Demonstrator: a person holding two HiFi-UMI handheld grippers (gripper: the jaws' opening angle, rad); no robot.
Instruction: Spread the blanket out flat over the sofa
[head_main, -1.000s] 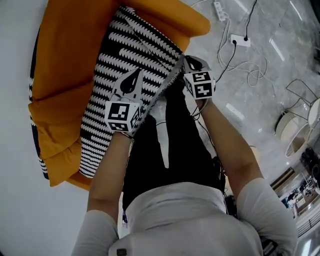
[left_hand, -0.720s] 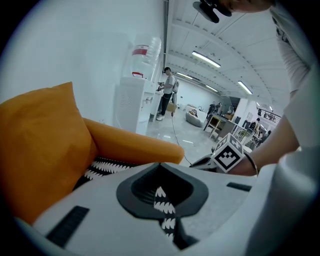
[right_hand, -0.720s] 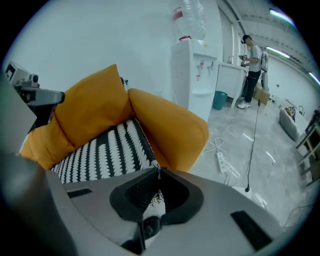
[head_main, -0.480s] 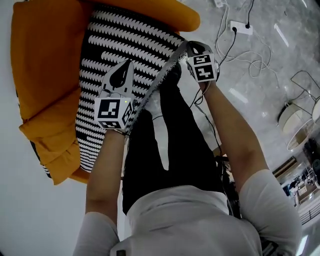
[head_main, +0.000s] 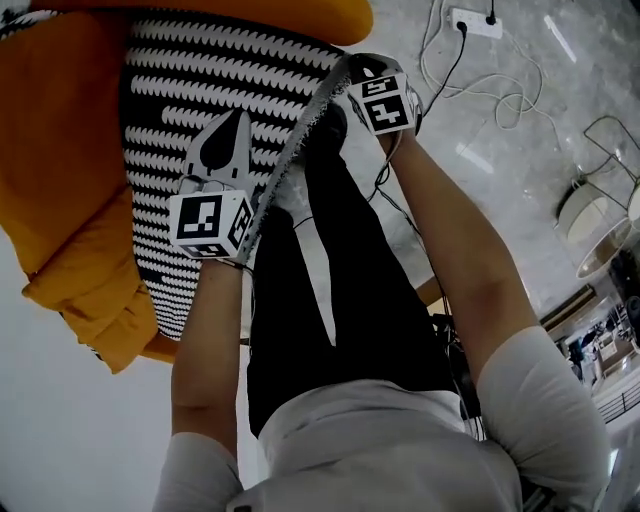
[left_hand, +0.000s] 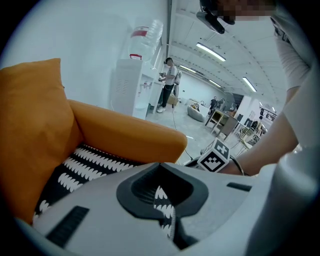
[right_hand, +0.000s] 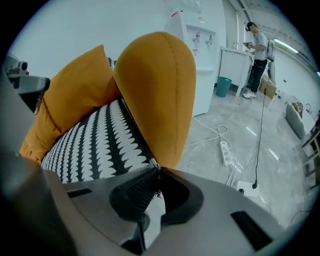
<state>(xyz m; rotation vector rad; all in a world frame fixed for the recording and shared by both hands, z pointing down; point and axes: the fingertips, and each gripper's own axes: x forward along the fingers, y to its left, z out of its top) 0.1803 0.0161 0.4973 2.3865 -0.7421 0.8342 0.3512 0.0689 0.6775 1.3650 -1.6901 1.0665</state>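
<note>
**Both grippers pinch the near edge of the blanket on the sofa**

The big soft orange sofa (head_main: 70, 150) is cut off at the top and left of the head view, so the far end of the black-and-white zigzag-striped woven blanket (head_main: 190, 90) cannot be seen there; the person's black trousers (head_main: 330, 280) hide the floor right under the near edge; a little bit of blanket peeps out under the orange cushion at the lower left, and how far it goes under there cannot be told.

The blanket lies on the sofa seat, between the back cushions and the round orange armrest (right_hand: 160, 90); it looks mostly smooth; its near edge has a thin frayed border and runs in a tight straight line from one gripper to the other.

The left gripper (head_main: 235, 122) has its jaws pressed together on a fold of that edge; the right gripper (head_main: 352, 70) has its jaws almost together, pinching the frayed corner just beside the armrest.

A plain white wall (head_main: 60, 430) is on the sofa's left side; on the right is open shiny grey floor (head_main: 520, 160); a white power strip (head_main: 470, 20) and loose white cables (head_main: 490, 95) lie on it near the right gripper; a wire-frame chair (head_main: 590, 215) stands well apart at the right edge.
</note>
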